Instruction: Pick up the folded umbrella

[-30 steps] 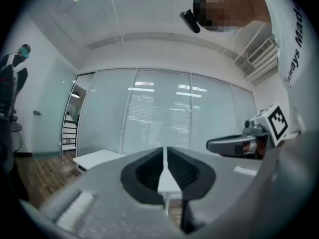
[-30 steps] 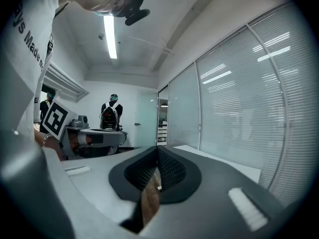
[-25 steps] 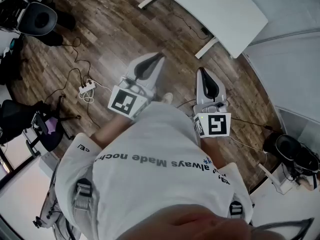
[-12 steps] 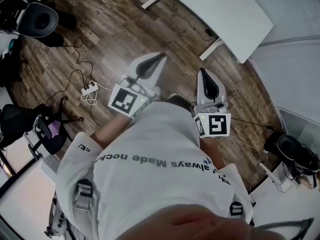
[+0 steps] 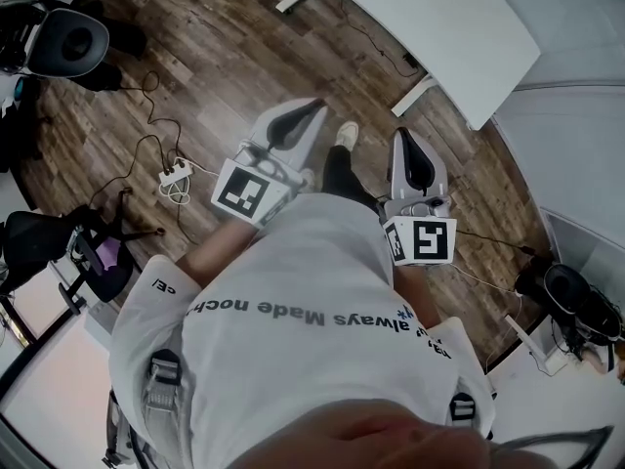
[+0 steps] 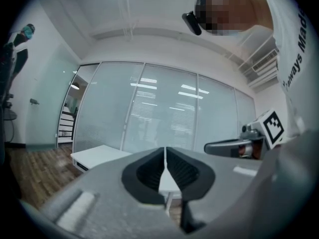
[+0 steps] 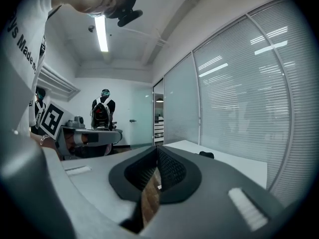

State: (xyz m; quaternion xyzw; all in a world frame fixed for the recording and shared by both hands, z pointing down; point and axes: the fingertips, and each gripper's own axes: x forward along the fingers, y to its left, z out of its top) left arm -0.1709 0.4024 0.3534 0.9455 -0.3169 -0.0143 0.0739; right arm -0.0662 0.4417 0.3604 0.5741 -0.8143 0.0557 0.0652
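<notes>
No folded umbrella shows clearly in any view. A small dark object (image 7: 206, 155) lies on the white table (image 7: 239, 166) ahead; I cannot tell what it is. In the head view my left gripper (image 5: 316, 106) and my right gripper (image 5: 401, 134) are held out level in front of the person's white shirt, above the wooden floor. Both are shut with nothing between the jaws. The left gripper view shows its black pads (image 6: 149, 171) meeting at the tip (image 6: 165, 148). In the right gripper view that gripper (image 7: 157, 147) is closed the same way.
A white table (image 5: 439, 18) stands ahead at the upper right. A power strip (image 5: 171, 173) and cables lie on the wooden floor at left. Chairs (image 5: 70, 37) stand at the left edge. The person's shoe (image 5: 346, 133) is between the grippers. Someone with a backpack (image 7: 102, 111) stands far off.
The person has walked forward: a leg and shoe have swung out between the grippers, and the floor and white table have shifted in view. Both grippers stay shut and in the same pose.
</notes>
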